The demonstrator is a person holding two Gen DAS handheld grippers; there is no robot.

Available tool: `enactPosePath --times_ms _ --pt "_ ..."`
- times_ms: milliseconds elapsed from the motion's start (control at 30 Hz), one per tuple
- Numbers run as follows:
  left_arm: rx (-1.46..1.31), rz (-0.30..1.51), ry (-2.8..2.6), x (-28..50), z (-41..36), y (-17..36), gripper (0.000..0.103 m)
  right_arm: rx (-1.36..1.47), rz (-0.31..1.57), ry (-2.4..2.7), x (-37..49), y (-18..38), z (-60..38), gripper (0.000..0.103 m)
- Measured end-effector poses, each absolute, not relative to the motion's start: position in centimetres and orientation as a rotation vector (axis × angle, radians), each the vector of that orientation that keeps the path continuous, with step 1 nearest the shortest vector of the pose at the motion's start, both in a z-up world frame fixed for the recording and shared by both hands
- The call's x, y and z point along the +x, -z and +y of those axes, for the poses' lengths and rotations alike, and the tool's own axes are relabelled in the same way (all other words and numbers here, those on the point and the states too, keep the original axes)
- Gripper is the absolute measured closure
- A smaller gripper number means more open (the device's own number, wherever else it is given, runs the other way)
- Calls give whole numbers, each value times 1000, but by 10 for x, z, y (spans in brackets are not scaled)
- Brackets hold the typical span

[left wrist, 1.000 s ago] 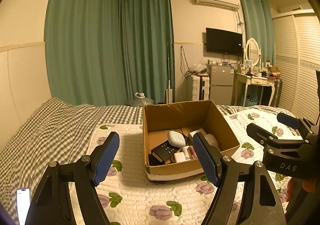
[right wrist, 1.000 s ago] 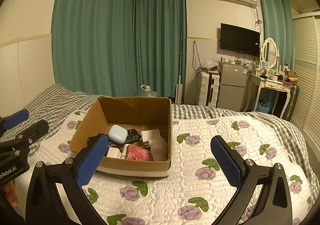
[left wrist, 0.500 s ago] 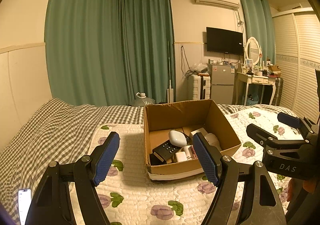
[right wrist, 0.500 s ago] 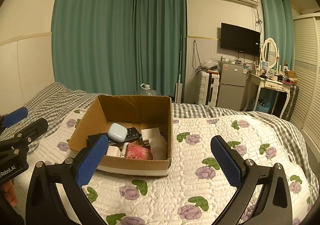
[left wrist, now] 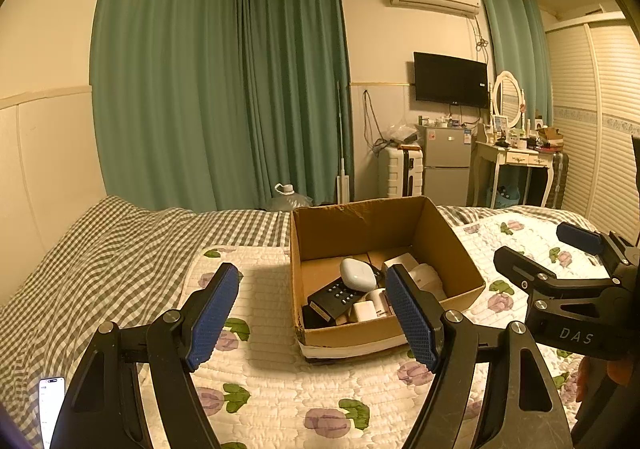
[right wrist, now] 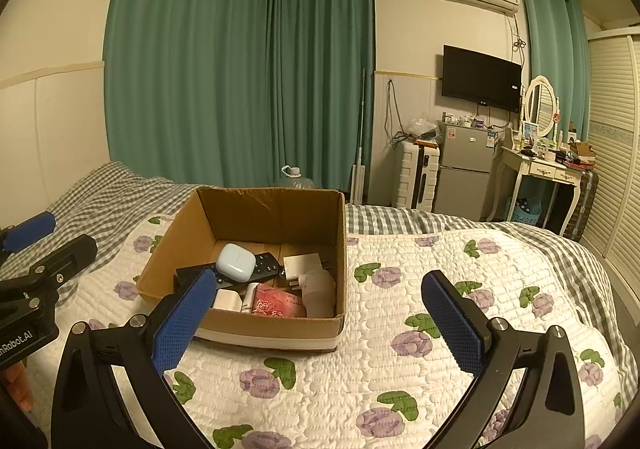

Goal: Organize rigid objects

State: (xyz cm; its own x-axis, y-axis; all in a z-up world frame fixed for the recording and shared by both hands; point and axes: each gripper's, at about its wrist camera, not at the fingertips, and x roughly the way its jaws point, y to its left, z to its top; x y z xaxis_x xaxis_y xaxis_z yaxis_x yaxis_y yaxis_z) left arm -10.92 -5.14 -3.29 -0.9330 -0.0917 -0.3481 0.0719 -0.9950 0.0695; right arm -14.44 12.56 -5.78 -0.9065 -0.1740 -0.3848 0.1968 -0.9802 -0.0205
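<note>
An open cardboard box [left wrist: 448, 245] [right wrist: 176, 233] stands on the floral quilt. It holds a white earbud case [left wrist: 357, 274] [right wrist: 236, 262], a black remote [left wrist: 336, 295] [right wrist: 266, 263], a white charger [right wrist: 302, 264], a red packet [right wrist: 278, 303] and other small white items. My left gripper [left wrist: 314, 313] is open and empty, in front of the box. My right gripper [right wrist: 320, 317] is open and empty, in front of the box's right corner. Each gripper shows at the edge of the other's view.
A phone [left wrist: 51, 405] lies on the checked sheet at the near left. Beyond the bed are green curtains [right wrist: 240, 69], a water jug [right wrist: 295, 179], a suitcase [right wrist: 416, 179], a small fridge [right wrist: 464, 165] and a dressing table [right wrist: 540, 169].
Both grippers have drifted very slightly; the box sits a little higher and nearer in the views. Both stay open and empty.
</note>
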Motion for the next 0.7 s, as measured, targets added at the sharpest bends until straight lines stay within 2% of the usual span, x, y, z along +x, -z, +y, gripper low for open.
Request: enactPosePath --times_ms 700 --pt "549 -89 3003 -110 -54 34 24 584 87 2892 -143 57 126 0"
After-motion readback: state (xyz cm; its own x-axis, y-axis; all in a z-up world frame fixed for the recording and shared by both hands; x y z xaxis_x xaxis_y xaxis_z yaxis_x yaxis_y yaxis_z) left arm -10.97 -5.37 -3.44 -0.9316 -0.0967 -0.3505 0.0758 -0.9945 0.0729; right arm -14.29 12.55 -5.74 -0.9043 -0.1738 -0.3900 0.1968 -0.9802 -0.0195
